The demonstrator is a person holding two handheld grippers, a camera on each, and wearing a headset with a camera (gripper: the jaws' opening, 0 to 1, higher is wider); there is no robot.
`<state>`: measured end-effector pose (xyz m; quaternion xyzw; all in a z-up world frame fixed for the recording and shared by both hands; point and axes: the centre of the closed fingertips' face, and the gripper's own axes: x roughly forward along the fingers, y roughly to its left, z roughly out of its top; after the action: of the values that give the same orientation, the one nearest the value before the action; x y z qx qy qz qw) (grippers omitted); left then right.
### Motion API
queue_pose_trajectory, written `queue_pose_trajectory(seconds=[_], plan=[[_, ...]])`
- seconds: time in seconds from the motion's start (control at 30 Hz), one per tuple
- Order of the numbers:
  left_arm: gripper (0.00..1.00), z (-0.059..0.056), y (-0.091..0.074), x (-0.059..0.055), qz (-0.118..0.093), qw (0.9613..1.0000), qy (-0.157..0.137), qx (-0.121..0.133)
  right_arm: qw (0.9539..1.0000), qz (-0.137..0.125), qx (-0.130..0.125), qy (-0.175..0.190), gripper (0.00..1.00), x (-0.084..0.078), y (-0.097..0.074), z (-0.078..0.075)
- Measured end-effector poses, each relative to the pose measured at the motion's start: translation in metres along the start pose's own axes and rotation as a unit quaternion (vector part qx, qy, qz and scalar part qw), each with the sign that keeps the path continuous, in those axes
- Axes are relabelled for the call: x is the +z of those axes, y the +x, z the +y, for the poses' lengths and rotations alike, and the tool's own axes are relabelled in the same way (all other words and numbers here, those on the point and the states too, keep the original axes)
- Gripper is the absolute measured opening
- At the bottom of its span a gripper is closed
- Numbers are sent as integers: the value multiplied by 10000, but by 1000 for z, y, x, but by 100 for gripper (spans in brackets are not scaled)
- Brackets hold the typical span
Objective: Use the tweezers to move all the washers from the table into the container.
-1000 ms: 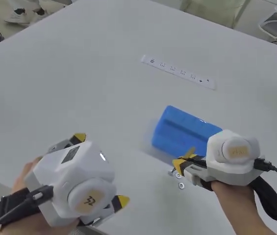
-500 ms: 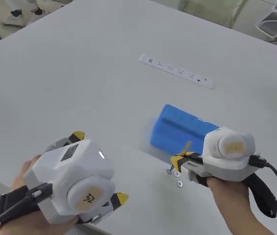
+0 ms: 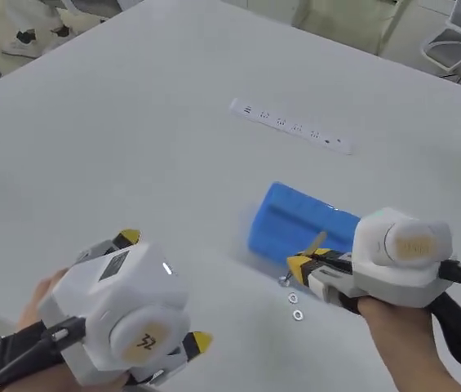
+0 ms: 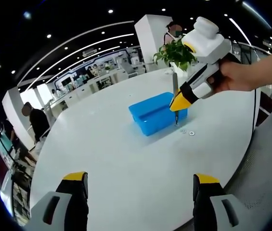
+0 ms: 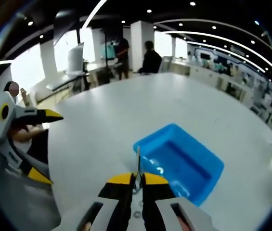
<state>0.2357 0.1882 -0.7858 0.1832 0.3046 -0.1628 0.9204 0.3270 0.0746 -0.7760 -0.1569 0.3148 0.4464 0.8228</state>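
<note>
1. Container (image 3: pixel 303 222): an open blue rectangular tub standing on the white table (image 3: pixel 132 147). It is the landmark for the entries below.
2. Washers: two small metal rings, one (image 3: pixel 293 298) just beside the other (image 3: pixel 298 315). They lie flat on the table, just outside the container's near long wall.
3. Right gripper (image 3: pixel 299 265): it is held at the container's near wall, above the washers. Its yellow-tipped jaws are pinched together on the tweezers (image 4: pixel 174 85).
4. Tweezers: the upper end rises above the jaws in front of the container. The fine tips point down at the table beside the container's near wall, close to the washers. It cannot be told whether the tips touch a washer.
5. Left gripper (image 4: pixel 140 179): it is held well apart from the container, on the same side as the washers. Its jaws are spread wide with nothing between them.
6. Power strip (image 3: pixel 291 126): a white strip lying flat on the table beyond the container's far wall, well apart from it.
</note>
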Motion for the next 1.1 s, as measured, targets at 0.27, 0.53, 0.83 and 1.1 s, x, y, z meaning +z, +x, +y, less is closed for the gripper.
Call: queue_pose_trajectory(seconds=[0.27,0.53,0.83,1.1], plan=[[92,-1,0,-1,16,10000,27,-16,9997,-52,-111,-219,3,11,-6,-15],[92,-1,0,-1,32,10000,2,-45,9988,-268,-331,-239,3,29,-10,-32],[92,-1,0,-2,37,10000,-15,-57,9979,-353,-500,-194,4,37,-5,-50],[92,-1,0,-2,59,10000,-7,-54,9984,-142,-486,-248,4,29,15,-60]])
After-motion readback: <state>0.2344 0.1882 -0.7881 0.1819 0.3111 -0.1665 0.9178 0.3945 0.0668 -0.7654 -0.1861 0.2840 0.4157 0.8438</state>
